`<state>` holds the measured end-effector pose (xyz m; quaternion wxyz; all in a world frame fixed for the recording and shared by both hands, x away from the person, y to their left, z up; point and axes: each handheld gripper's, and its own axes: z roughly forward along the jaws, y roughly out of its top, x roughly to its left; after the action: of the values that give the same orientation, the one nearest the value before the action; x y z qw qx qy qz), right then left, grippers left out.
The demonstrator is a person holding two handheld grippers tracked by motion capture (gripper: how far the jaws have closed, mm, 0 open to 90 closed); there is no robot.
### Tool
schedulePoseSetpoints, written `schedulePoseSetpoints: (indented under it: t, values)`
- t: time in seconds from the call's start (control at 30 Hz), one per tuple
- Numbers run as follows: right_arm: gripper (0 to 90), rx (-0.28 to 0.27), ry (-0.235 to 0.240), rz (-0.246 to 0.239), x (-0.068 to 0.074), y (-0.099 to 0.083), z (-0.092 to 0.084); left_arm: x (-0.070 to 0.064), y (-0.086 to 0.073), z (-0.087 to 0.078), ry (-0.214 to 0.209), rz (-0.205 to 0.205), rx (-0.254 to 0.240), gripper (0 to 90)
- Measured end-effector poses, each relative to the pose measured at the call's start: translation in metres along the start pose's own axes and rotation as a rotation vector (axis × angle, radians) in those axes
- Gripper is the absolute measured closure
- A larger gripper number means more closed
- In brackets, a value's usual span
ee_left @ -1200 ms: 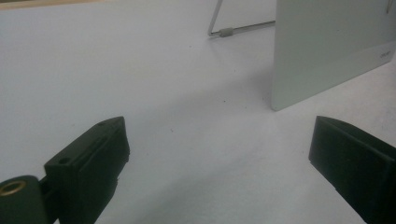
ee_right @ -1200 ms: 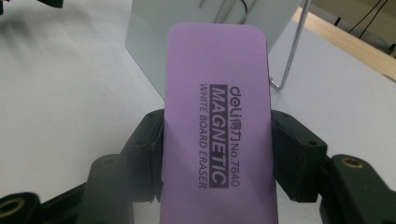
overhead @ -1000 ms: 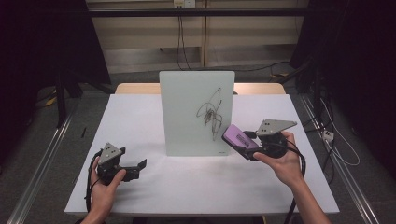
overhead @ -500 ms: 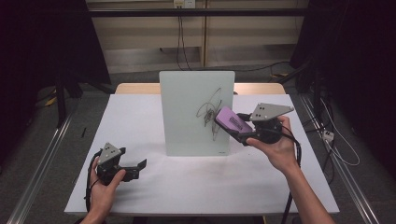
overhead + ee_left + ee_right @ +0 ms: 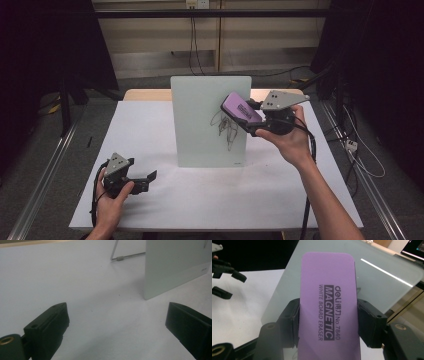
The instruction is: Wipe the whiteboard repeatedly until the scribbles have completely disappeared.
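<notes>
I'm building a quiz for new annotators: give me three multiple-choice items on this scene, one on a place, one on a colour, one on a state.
1. Where does the upright white glass drawing board stand?
A. on the white table
B. on the floor
C. in the left gripper

2. What colour is the flat whiteboard eraser?
A. green
B. purple
C. red

3. How is the left gripper?
A. shut on the eraser
B. shut on the board
C. open

Answers:
1 A, the high view shows its bottom edge on the tabletop.
2 B, its purple face shows between the jaws of the right gripper.
3 C, its jaws stand wide apart over bare table.
</notes>
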<state>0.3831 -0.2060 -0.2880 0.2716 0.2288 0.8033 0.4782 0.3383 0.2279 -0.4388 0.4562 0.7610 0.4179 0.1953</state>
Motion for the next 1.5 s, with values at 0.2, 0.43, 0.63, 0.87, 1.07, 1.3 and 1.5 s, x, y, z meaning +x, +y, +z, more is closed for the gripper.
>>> schedulePoseSetpoints:
  t: [0.2, 0.43, 0.63, 0.87, 1.07, 1.3, 1.5]
  values:
    - [40.7, 0.028, -0.005, -0.013, -0.006, 0.008, 0.008, 0.000, 0.000, 0.000, -0.003, 0.003, 0.002, 4.8]
    - [40.7, 0.018, 0.003, -0.033, -0.013, 0.014, 0.015, 0.001, 0.000, 0.000, -0.001, 0.005, 0.008, 4.8]
    - [40.7, 0.033, -0.013, -0.054, -0.018, 0.022, 0.018, 0.000, 0.000, 0.000, -0.002, 0.003, 0.004, 4.8]
    - [40.7, 0.053, -0.032, -0.076, -0.024, 0.026, 0.019, 0.000, 0.000, 0.000, 0.000, 0.006, 0.008, 4.8]
    - [40.9, 0.072, -0.045, -0.098, -0.023, 0.026, 0.023, 0.000, -0.001, 0.000, -0.001, 0.001, 0.008, 4.8]
    - [41.0, 0.089, -0.055, -0.103, -0.022, 0.026, 0.024, 0.000, -0.001, 0.000, 0.001, 0.007, 0.012, 4.9]
    - [41.1, 0.121, -0.056, -0.106, -0.018, 0.025, 0.027, 0.000, -0.001, -0.001, -0.002, 0.006, 0.008, 4.9]
